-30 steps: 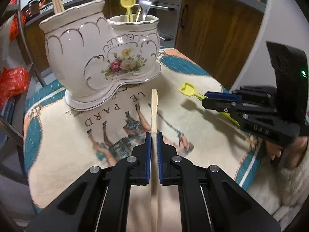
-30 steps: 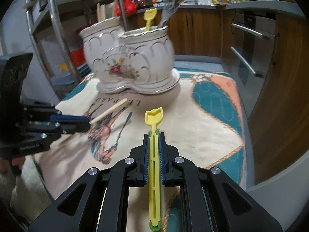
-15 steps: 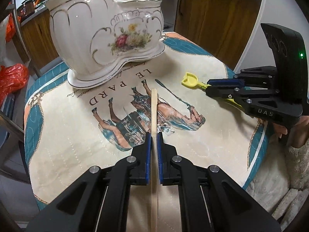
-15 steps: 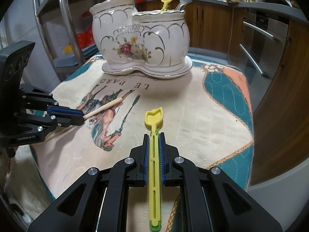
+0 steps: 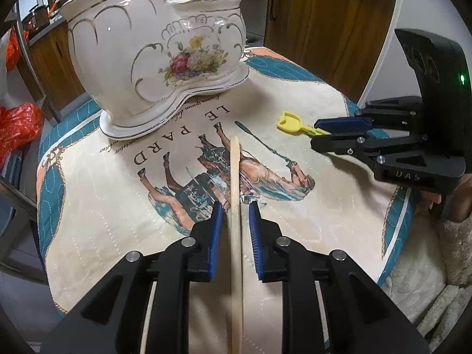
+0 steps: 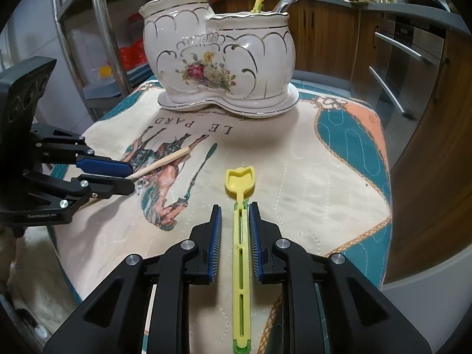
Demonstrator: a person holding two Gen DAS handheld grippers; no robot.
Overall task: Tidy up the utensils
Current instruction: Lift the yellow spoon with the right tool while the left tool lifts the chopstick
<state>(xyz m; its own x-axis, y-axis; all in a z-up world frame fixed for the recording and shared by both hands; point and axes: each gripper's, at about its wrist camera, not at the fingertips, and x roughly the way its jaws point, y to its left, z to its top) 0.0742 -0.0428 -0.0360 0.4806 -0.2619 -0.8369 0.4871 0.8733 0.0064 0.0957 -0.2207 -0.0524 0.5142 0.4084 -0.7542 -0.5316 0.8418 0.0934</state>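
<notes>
Chopstick and yellow spoon lie between just-opening, spread jaws; their near ends seem cut off.

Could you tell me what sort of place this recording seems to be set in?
Most likely a home kitchen. Wooden cabinets run under a grey countertop, a built-in oven sits to the right, and a floral ceramic utensil holder stands on a quilted cloth.

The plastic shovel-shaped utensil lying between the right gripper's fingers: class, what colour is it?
Yellow, with a green end; the plastic shovel-shaped utensil shows best in the right wrist view.
</notes>
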